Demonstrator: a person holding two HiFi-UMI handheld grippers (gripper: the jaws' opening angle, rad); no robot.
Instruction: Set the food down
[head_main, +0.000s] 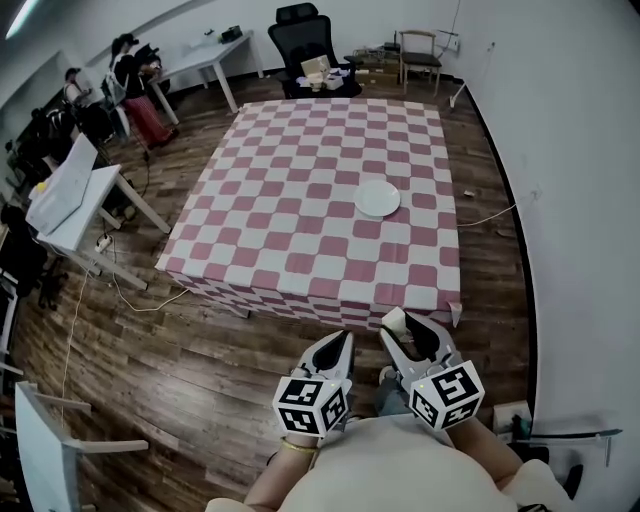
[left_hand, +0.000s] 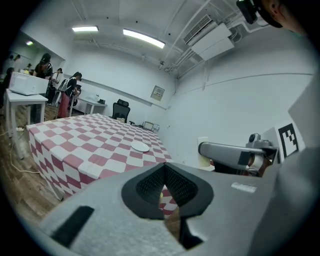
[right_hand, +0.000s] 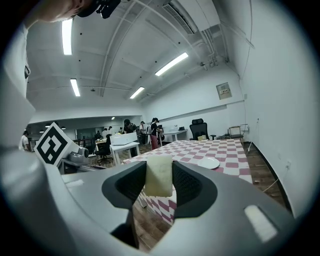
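A pale cream slab of food (right_hand: 159, 175) sits clamped between the pads of my right gripper (right_hand: 159, 184), which is shut on it. In the head view the food (head_main: 393, 320) shows at the tip of that gripper (head_main: 403, 330), held above the wooden floor just short of the near edge of the table. A white plate (head_main: 377, 198) rests on the red-and-white checked table (head_main: 300, 190), right of its centre. My left gripper (head_main: 340, 347) hangs beside the right one, shut, with nothing between its pads (left_hand: 150, 182).
A black office chair (head_main: 303, 38) and a wooden chair (head_main: 420, 55) stand beyond the table. White desks (head_main: 75, 190) and several people are at the left. Cables trail over the floor (head_main: 130, 300). A white wall (head_main: 570, 180) runs along the right.
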